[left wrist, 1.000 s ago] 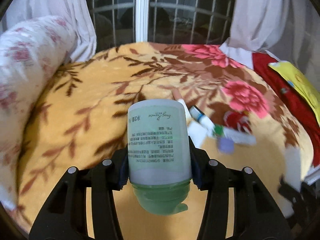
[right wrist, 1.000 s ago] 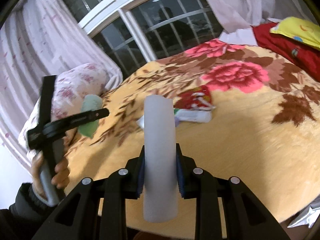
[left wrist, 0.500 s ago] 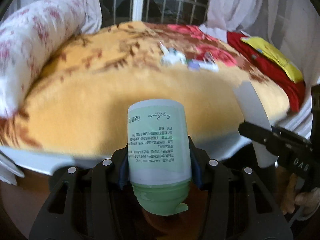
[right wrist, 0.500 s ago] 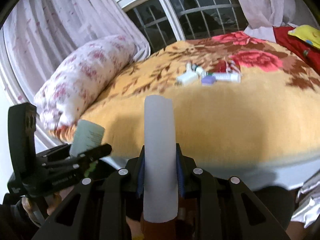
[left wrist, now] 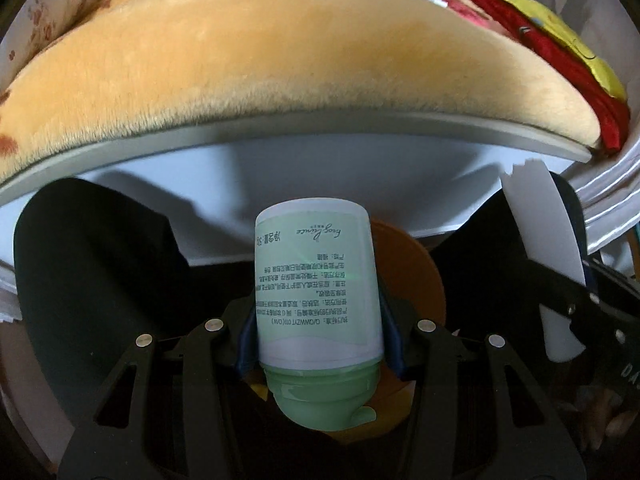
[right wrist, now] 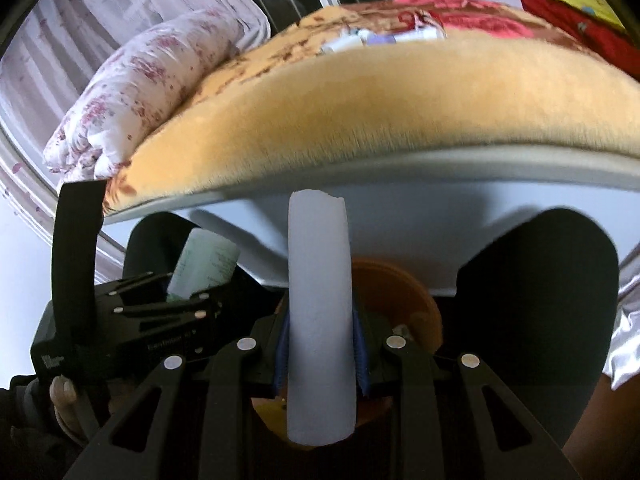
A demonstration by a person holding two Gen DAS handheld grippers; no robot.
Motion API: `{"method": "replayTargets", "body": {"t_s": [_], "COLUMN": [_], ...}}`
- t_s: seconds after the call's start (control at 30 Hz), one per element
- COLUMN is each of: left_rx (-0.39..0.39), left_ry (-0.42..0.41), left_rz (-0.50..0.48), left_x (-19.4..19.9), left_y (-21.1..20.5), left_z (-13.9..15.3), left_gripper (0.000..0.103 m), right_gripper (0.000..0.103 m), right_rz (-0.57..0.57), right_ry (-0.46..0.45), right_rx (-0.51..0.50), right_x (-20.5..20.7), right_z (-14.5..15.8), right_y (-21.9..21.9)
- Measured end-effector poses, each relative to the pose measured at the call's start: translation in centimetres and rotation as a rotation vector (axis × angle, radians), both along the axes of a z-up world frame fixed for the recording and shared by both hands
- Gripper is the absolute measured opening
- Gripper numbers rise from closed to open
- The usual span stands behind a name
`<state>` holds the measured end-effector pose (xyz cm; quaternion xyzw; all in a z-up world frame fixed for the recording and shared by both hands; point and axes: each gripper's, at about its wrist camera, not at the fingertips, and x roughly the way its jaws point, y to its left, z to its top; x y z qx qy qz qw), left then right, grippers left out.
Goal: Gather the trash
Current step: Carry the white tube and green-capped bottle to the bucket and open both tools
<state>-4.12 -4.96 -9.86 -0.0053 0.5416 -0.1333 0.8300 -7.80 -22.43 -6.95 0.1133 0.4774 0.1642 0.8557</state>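
Observation:
My left gripper (left wrist: 316,332) is shut on a pale green tube (left wrist: 316,288) with printed text, cap toward the camera. My right gripper (right wrist: 320,344) is shut on a white strip (right wrist: 320,320) with a torn top edge. Both are held low, below the bed's edge, over an orange bin (left wrist: 412,276) that also shows in the right wrist view (right wrist: 400,292). The right gripper with the white strip shows at the right of the left wrist view (left wrist: 548,280). The left gripper with the tube shows at the left of the right wrist view (right wrist: 204,264).
The bed's yellow floral blanket (left wrist: 280,48) and grey bed frame (left wrist: 320,136) loom above. Several small trash items (right wrist: 380,36) lie far back on the blanket. A floral pillow (right wrist: 140,84) lies left; red and yellow cloth (left wrist: 560,52) lies right. Dark legs (left wrist: 96,264) flank the bin.
Both grippers dropped from above the bed to below its edge, carrying the tube and the strip. The orange bin has come into view under them.

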Motion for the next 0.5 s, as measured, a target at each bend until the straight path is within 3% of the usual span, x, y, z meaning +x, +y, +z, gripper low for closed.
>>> {"method": "replayTargets", "body": {"t_s": [0.33,0.37,0.43,0.47,0.5], "left_rx": [0.026,0.036,0.061,0.062,0.061], "left_ry": [0.053,0.065,0.09,0.098,0.108], "left_rz": [-0.003,-0.005,-0.004,-0.005,-0.004], "left_x": [0.2,0.3,0.4,0.4,0.4], "left_y": [0.0,-0.2,-0.6,-0.6,-0.6], "left_z": [-1.4,-1.7,-2.2,-2.4,-2.6], "left_gripper": [0.048,0.051,0.066,0.074,0.074], "right_gripper": [0.029,0.029,0.047,0.048,0.048], "right_rz": [-0.007,-0.009,-0.022,-0.033,-0.043], "right_ry": [0.082,0.093,0.117,0.124,0.128], "right_rx": [-0.002,-0.003,-0.004,0.0,0.004], "right_x": [0.5,0.6,0.8,0.9,1.0], "right_z": [-2.3,-2.5,-3.1,-3.3,-3.5], "right_y": [0.2,0.2,0.0,-0.3,-0.5]}}
